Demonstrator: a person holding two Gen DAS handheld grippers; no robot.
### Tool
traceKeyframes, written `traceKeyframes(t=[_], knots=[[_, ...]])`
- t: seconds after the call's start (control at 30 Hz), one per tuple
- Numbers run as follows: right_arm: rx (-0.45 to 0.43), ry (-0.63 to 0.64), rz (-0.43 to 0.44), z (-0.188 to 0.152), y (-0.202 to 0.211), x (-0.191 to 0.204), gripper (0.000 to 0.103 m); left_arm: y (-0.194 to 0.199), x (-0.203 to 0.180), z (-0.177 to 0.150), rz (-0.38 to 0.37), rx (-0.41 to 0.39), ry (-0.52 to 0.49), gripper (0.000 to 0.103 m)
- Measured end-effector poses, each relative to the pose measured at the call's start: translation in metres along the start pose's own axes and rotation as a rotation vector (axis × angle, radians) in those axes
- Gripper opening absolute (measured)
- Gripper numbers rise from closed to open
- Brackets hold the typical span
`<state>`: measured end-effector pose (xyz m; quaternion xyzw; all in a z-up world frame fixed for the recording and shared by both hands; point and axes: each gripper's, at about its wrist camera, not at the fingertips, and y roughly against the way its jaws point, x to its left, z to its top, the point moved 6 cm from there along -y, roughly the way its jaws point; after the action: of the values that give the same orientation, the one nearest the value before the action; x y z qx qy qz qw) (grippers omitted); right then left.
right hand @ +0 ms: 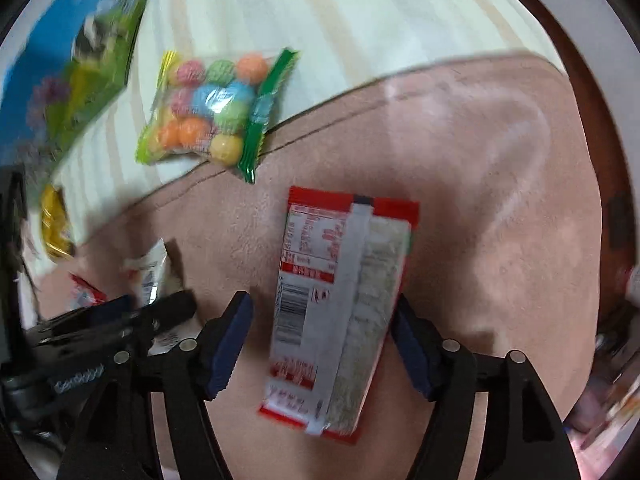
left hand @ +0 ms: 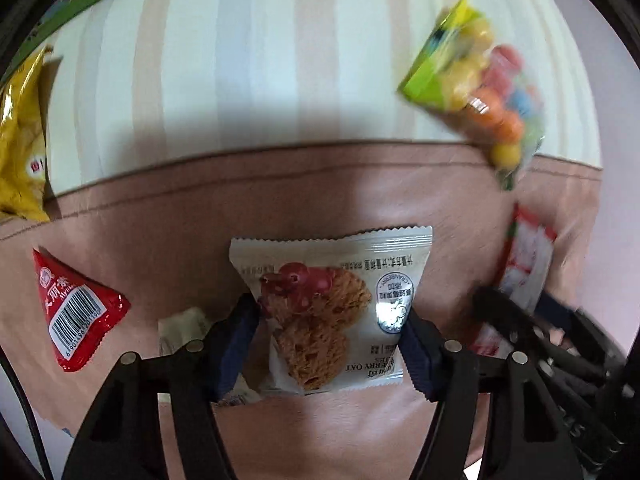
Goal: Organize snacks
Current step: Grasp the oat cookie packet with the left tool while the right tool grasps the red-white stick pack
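Note:
In the left wrist view my left gripper (left hand: 328, 344) points down at a silvery cranberry oat cookie packet (left hand: 332, 300) on the pink mat (left hand: 180, 216). Both blue pads press its sides, and the wrapper is pinched narrower between them. In the right wrist view a red and white packet (right hand: 340, 300) lies back side up, lengthwise between the jaws of my right gripper (right hand: 322, 344). The right pad is at its edge and the left pad stands clear of it. Each gripper shows at the edge of the other's view, the right one (left hand: 520, 320) over that red packet (left hand: 528, 256).
A clear bag of coloured candy balls (right hand: 208, 112) straddles the mat's edge and the striped cloth (left hand: 240, 60). A yellow bag (left hand: 20, 140) and a red triangular packet (left hand: 76, 308) lie left. A small white packet (left hand: 184, 324) sits beside the left pad. A blue-green box (right hand: 80, 52) lies far left.

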<state>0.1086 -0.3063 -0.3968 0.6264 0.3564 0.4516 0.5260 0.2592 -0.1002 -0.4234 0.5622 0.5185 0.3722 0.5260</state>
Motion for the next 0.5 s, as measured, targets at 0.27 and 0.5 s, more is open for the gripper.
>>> traceKeyframes(t=[0.27,0.5], knots=[[0.023,0.264,-0.103,-0.017,-0.001,-0.004,0.054,-0.001,-0.006,-0.015,0.053,-0.053,-0.027,0.051],[0.037,0.102,0.049,-0.032,-0.002,-0.027,0.066,-0.015,-0.017,-0.018,0.069,-0.034,-0.010,0.053]])
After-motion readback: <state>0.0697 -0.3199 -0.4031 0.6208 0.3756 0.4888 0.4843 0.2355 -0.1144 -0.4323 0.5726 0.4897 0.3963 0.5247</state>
